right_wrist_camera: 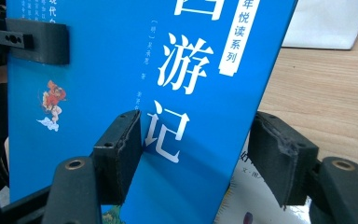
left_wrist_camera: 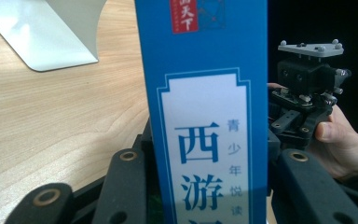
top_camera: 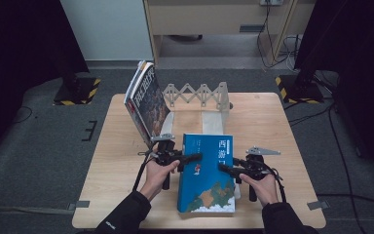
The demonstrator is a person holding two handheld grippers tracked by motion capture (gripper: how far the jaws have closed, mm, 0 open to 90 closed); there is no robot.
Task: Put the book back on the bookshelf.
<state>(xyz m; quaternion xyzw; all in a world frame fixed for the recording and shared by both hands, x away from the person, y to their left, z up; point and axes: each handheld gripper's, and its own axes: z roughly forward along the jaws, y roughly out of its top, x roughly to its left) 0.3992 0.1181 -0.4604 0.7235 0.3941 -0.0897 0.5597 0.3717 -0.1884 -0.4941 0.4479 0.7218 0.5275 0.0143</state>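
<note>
Blue book held between two grippers above the near middle of the tabletop, front cover up, its far end raised higher than its near end. The left gripper reaches in from the book's left edge, its fingers pinching that edge; in the left gripper view the cover rises between them. The right gripper reaches in from the right edge; in the right gripper view one finger presses on the cover, while the other stands off beyond the edge, so whether the pair grips the book cannot be told. A white, printed surface shows beneath the book in this view. A second book stands tilted near the far left corner, leaning against the left end of a pale folding rack at the far edge. A person's hands hold both grippers from the near edge.
</note>
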